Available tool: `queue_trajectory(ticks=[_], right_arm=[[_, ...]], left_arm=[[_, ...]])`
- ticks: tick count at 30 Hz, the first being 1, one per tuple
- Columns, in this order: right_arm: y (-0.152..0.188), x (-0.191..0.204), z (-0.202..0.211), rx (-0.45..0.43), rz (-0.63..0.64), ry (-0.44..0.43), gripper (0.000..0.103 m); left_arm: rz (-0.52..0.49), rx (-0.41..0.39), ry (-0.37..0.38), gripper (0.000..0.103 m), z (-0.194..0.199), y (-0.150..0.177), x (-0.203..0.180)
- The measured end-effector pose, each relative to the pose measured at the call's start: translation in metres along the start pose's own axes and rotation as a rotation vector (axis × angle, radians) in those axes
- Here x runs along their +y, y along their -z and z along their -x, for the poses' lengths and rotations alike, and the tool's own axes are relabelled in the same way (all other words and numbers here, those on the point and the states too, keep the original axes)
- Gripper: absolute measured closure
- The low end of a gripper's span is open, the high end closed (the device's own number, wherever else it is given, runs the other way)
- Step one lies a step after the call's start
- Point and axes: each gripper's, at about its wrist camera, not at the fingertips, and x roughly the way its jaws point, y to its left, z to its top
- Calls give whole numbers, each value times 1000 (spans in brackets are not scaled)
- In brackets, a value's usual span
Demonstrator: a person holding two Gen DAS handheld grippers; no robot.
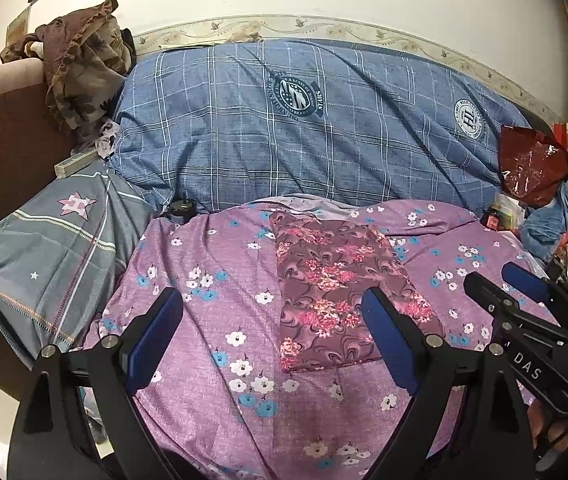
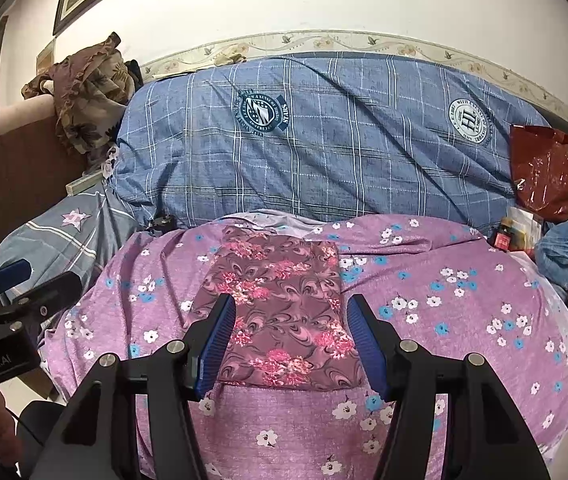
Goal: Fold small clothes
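Observation:
A small maroon garment with pink flowers (image 1: 336, 288) lies folded into a flat rectangle on the purple flowered sheet (image 1: 212, 280). My left gripper (image 1: 270, 296) hovers open and wide over the sheet, its right finger above the garment's near right part. In the right wrist view the same garment (image 2: 284, 280) lies flat under my right gripper (image 2: 290, 300), whose blue pads (image 2: 220, 332) stand apart on either side of it and do not press it. Each gripper shows in the other's view: the right gripper (image 1: 500, 280) at the right edge, the left gripper (image 2: 40, 276) at the left edge.
A blue checked duvet (image 1: 304, 128) is heaped behind the sheet. A grey star pillow (image 1: 52, 256) lies at the left, below brown frilled cloth (image 1: 80, 68) on a brown headboard. A red plastic bag (image 1: 532, 164), denim and clutter crowd the right side.

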Motion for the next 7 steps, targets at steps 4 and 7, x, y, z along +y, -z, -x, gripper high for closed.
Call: queue_trajectory(ticks=[4,7], right_arm=[[1,-2,-7,14,-2,3,43],[1,-8,-18,36,0,23,43]], left_arm=[[-2,0,-6,11,-8,-1,-1],[13,16,-27,11,-22,-3,4]])
